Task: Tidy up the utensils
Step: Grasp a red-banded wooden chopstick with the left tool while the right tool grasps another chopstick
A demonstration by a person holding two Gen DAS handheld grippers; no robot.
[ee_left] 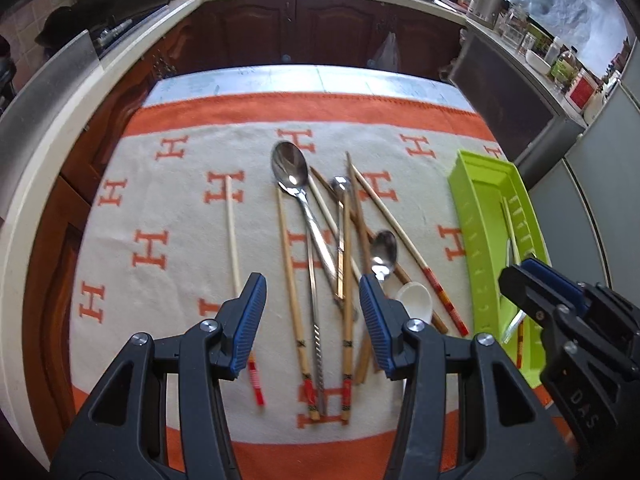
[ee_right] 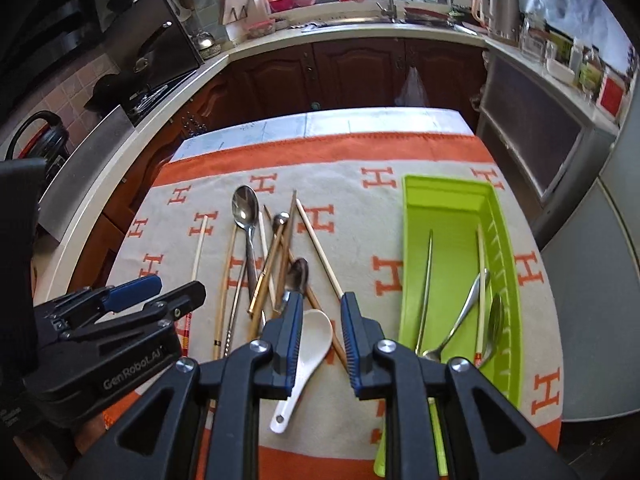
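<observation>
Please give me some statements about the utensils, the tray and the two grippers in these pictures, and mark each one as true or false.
1. The green tray already holds some utensils. True.
2. The white ceramic spoon lies inside the tray. False: it lies on the cloth, between the tray and the pile of chopsticks.
3. The left gripper is shut on a chopstick. False: it is open and holds nothing.
4. The right gripper is open above the white spoon. True.
5. The large metal spoon lies with its bowl toward the far edge of the table. True.
6. The tray is to the left of the loose utensils. False: it is to their right.
</observation>
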